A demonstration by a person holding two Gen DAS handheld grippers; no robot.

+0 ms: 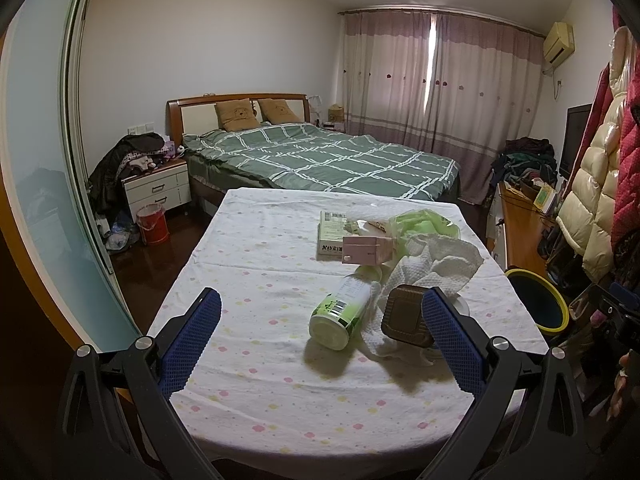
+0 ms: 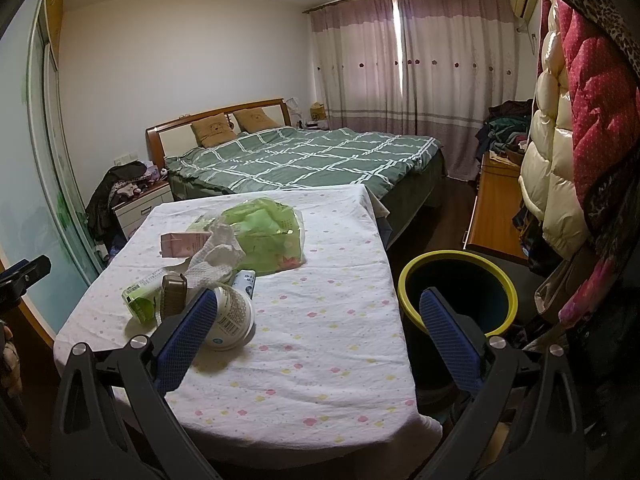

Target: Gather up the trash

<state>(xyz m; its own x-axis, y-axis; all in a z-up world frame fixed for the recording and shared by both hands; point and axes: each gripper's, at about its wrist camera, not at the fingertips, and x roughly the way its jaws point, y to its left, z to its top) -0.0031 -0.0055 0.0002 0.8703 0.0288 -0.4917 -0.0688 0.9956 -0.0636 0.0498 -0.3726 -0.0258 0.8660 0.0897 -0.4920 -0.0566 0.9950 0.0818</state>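
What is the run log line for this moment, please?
left gripper open | right gripper open | trash on table | bin beside table

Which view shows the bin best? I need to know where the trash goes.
The right wrist view: the bin shows its whole yellow rim and dark inside, standing on the floor beside the table. The left wrist view shows only part of it at the table's right edge.

Tub [image 1: 460, 304] hidden behind paper towel [image 1: 432, 268]
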